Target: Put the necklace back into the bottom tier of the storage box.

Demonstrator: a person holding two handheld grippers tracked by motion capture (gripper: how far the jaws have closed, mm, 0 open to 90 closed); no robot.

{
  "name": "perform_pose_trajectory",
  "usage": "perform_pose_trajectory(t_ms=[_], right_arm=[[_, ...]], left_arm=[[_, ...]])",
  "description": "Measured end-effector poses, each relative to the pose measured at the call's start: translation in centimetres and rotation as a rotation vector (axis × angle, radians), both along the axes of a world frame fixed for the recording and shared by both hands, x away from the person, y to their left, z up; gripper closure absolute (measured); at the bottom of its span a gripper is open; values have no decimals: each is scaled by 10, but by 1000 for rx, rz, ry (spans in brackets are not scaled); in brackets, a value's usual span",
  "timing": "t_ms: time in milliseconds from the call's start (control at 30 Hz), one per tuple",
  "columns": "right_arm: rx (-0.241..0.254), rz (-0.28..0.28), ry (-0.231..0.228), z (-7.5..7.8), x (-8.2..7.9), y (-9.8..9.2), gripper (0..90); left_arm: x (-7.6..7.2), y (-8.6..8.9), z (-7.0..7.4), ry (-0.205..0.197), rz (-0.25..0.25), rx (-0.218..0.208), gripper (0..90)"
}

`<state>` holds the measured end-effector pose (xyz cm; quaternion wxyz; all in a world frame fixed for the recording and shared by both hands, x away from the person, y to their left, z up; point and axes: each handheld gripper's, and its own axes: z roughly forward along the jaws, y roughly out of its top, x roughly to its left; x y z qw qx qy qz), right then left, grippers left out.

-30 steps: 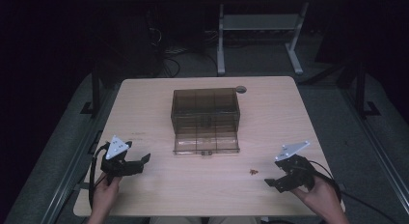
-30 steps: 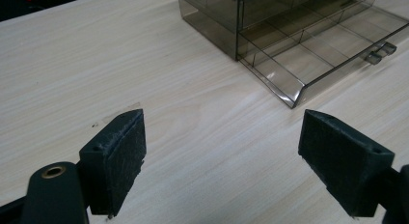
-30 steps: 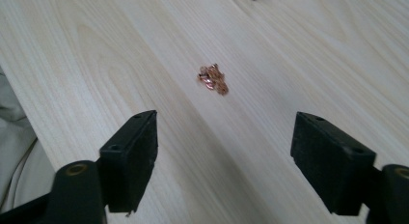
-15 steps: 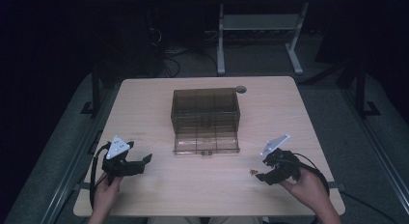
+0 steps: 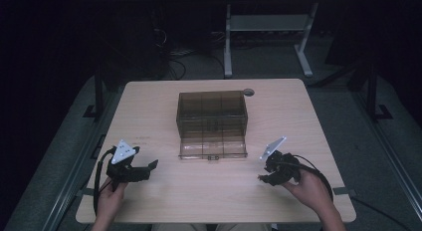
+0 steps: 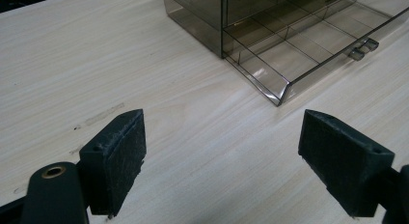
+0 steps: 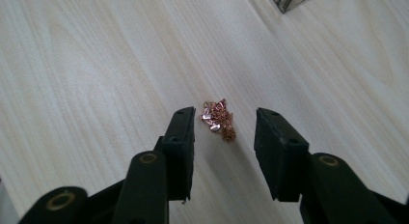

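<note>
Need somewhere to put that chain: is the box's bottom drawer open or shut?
Open: the drawer sticks out from the box, its compartments looking empty.

No readable text, no labels, no brand marks, no numbers on any surface

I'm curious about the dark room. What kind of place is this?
Probably a lab or workshop for recording tasks: a light wooden table among dark surroundings, tangled black cables on the floor, and a white metal stand behind.
</note>
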<state>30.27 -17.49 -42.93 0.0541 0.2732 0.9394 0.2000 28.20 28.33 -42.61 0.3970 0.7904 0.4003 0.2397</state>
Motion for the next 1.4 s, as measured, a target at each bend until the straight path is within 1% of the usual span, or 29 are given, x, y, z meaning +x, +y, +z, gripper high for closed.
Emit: perform_pose_trajectory(t_ms=[67, 100, 167, 333, 400, 467, 567, 633, 767, 1033, 1167, 1400], right_arm=[[-8, 3, 0, -1, 1, 2, 624], [-9, 7, 2, -1, 2, 3, 633], [-16, 12, 4, -2, 3, 5, 653], [-26, 25, 23, -4, 6, 9, 680], [-41, 37, 29, -6, 8, 10, 692], [-39, 36, 32, -7, 8, 11, 692], [-49, 39, 34, -8, 9, 12, 700], [-55, 39, 41, -9, 10, 14, 721], [-59, 39, 49, -11, 11, 14, 736], [-62, 36, 68, -13, 13, 16, 797], [-56, 33, 79, -13, 14, 15, 855], [-47, 32, 91, -12, 14, 14, 868]], left_arm=[[0, -1, 0, -1, -1, -1, 168], [0, 0, 0, 3, -6, 11, 168], [0, -1, 0, 2, -5, 7, 168], [0, 0, 0, 6, -5, 8, 168], [0, 0, 0, 8, 0, -1, 168], [0, 0, 0, 9, 1, -2, 168], [0, 0, 0, 11, -1, 0, 168], [0, 0, 1, 10, -1, 4, 168], [0, 0, 1, 11, -1, 2, 168], [0, 0, 1, 10, -1, -1, 168], [-1, 0, 1, 12, -3, 4, 168], [-1, 0, 1, 10, -2, 5, 168]])
